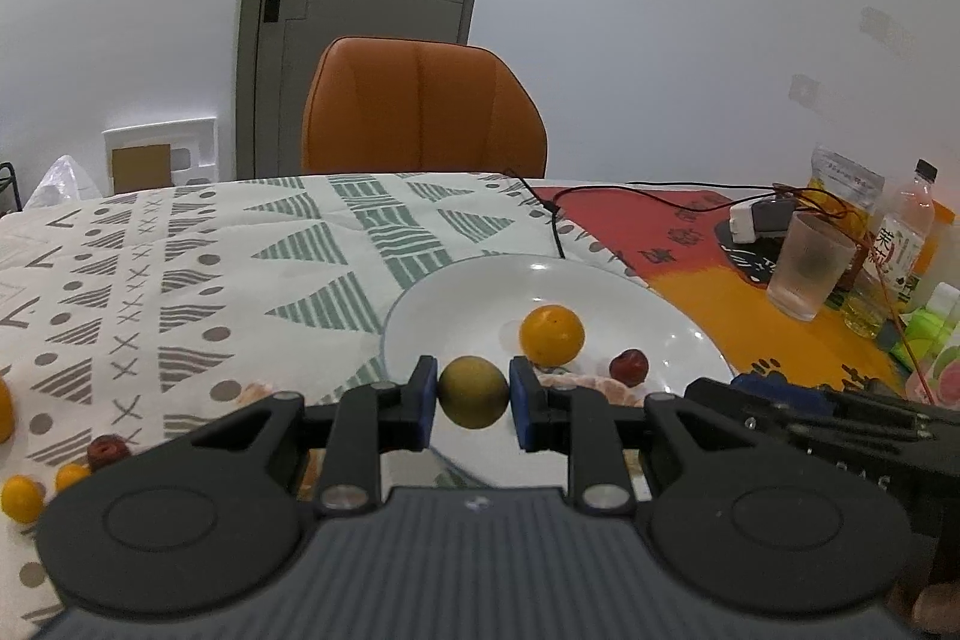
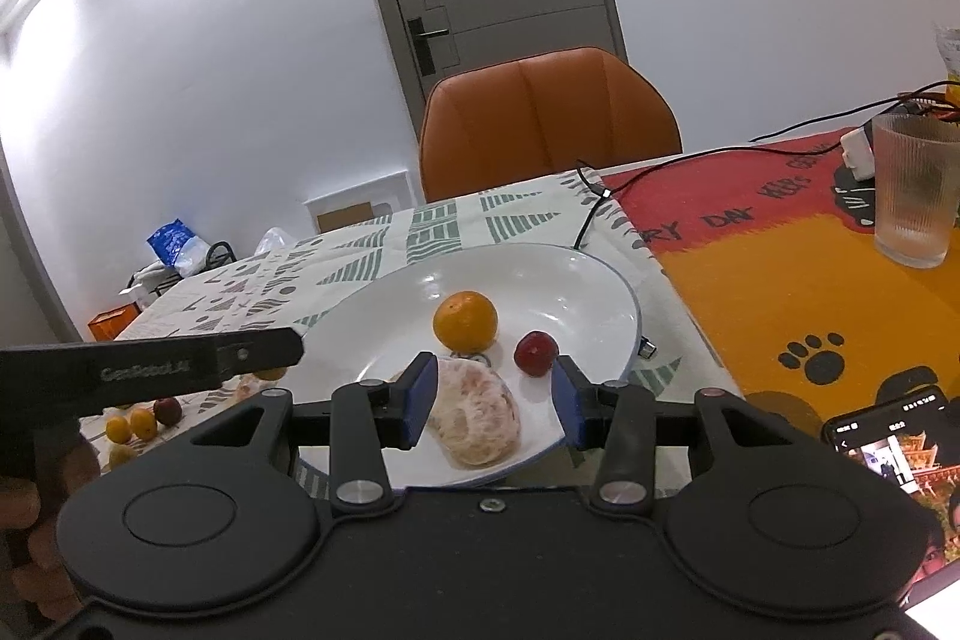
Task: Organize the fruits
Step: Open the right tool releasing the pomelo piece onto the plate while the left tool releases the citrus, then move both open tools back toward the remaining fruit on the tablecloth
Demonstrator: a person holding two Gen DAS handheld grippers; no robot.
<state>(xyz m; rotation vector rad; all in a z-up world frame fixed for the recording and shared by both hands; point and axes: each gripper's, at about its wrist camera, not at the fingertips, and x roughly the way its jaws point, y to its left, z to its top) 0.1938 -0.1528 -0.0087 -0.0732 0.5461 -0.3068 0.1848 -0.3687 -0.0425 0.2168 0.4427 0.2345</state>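
My left gripper [image 1: 473, 400] is shut on a round yellow-green fruit [image 1: 473, 391], held just above the near rim of the white plate [image 1: 480, 292]. On the plate lie an orange [image 1: 551, 334], a small red fruit [image 1: 630, 366] and a peeled citrus [image 2: 474, 418]. My right gripper [image 2: 493, 400] stands open over the plate's near side. The peeled citrus rests between its blue pads, against the left one and clear of the right. Small orange fruits [image 1: 23, 499] and a red one [image 1: 108, 451] lie loose on the patterned cloth to the left.
A ribbed glass [image 1: 810, 271], a bottle [image 1: 906, 232] and packets crowd the right side of the table. A black cable [image 1: 555, 220] runs behind the plate. A phone [image 2: 888, 442] lies at the near right. An orange chair [image 1: 420, 112] stands behind the table.
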